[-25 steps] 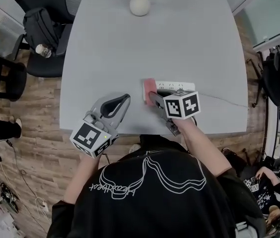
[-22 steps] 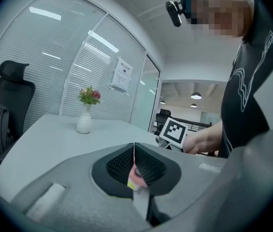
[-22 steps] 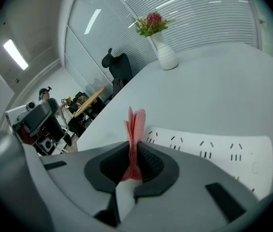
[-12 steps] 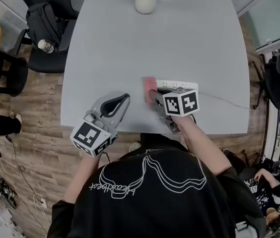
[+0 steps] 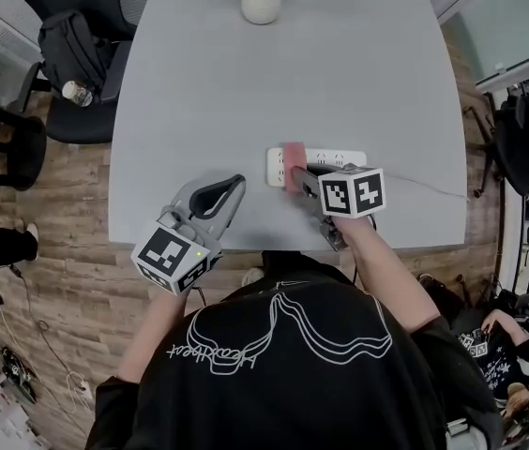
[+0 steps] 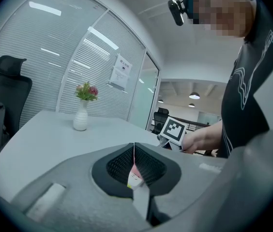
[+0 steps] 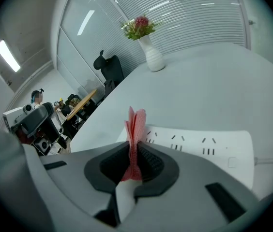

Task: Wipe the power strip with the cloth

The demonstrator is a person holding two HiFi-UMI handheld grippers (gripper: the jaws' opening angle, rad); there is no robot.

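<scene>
**Ana:** Jaws first: the right gripper (image 7: 134, 151) is clamped on the pink cloth (image 7: 135, 122), which sits on the power strip (image 7: 214, 146) near its left end. The left gripper (image 6: 134, 153) has its jaws pressed together, empty as far as I can tell, off the strip's near-left side.

**Ben:** So nothing pins the strip?

**Ana:** Nothing. It lies loose, so a firm swipe could shove it along. The narrow pinched cloth edge may also skip sockets.

Bright, even office light is falling on the grey table (image 5: 340, 82), leaving only faint, soft shadows on it. Ceiling lamps (image 6: 193, 96) are glaring slightly in the left gripper view. Both gripper views are bulging and darkening toward their round edges, while the cloth (image 7: 135, 124) is showing sharp.
</scene>
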